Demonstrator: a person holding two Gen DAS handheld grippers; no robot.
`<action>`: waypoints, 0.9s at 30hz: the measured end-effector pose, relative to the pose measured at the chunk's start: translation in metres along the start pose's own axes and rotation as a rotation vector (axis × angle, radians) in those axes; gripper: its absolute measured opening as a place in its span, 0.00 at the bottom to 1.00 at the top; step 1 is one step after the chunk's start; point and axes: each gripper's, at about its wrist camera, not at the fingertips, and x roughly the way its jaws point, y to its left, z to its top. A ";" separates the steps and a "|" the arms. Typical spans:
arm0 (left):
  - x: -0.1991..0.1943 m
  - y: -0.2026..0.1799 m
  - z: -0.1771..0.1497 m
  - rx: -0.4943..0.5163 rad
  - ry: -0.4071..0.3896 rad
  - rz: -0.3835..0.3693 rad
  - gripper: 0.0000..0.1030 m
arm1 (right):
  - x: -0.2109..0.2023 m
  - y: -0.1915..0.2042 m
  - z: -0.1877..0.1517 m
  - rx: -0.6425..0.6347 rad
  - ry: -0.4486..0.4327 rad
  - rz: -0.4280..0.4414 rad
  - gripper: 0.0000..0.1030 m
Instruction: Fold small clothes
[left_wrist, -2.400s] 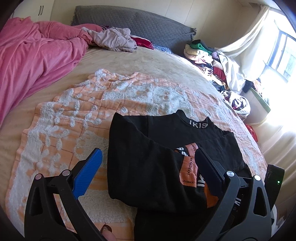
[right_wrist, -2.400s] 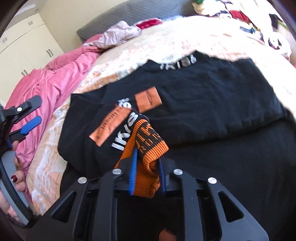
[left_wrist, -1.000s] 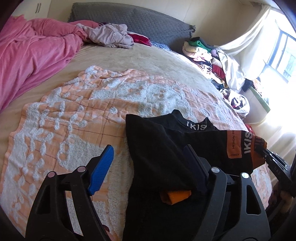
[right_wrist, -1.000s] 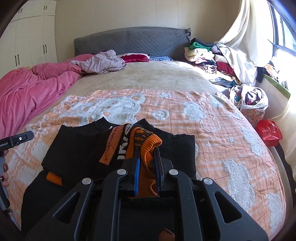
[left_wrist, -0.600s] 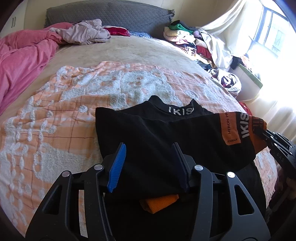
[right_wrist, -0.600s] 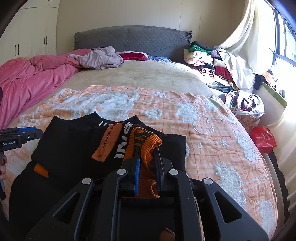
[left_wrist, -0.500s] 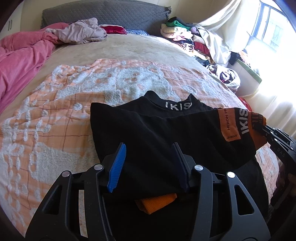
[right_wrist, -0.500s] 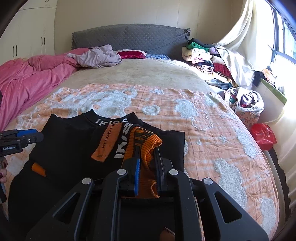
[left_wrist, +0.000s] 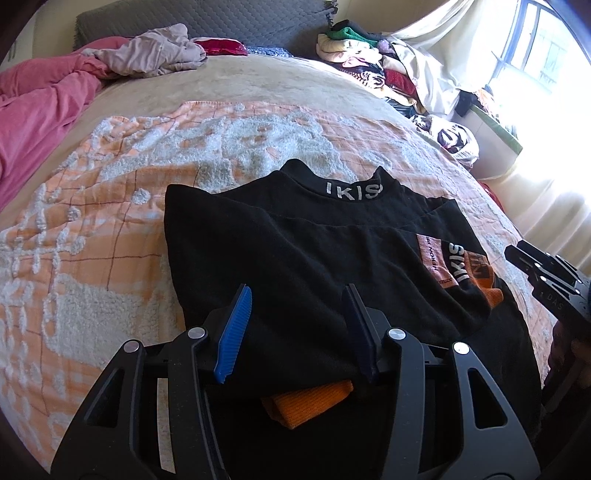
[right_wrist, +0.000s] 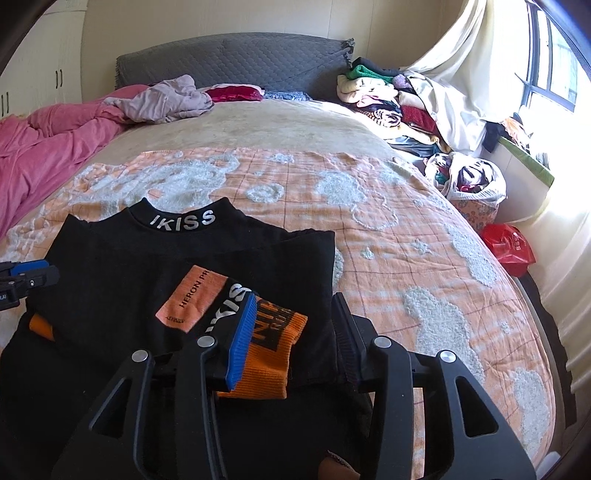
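left wrist view: the black top lies on the orange blanket on the bed, collar away from the camera, so there is a flat bed of cloth to fold on.
sleeves: both look folded in across the body; one orange cuff peeks out near the hem, the other cuff lies on the right side, probably to square the top off before a lengthwise fold.
left gripper: half open, hanging over the black cloth; the pads do not pinch anything, so it holds nothing.
right gripper: jaws are opening, with the right cuff lying between them, unclamped; i judge it is letting the sleeve rest where it was laid.
right wrist view: collar lettering faces up and the edges look fairly straight.
clutter: pink duvet and clothes pile sit well apart, out of the way.
next, as i judge: take the hem and fold it toward the collar.
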 end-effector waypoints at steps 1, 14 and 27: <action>-0.001 -0.001 0.000 0.004 -0.002 -0.002 0.42 | 0.001 0.002 -0.001 -0.005 0.005 0.008 0.39; 0.020 -0.008 -0.015 0.047 0.115 0.041 0.42 | 0.022 0.045 0.002 -0.064 0.089 0.149 0.44; 0.021 -0.009 -0.016 0.056 0.112 0.046 0.42 | 0.054 0.024 -0.022 -0.047 0.211 0.146 0.45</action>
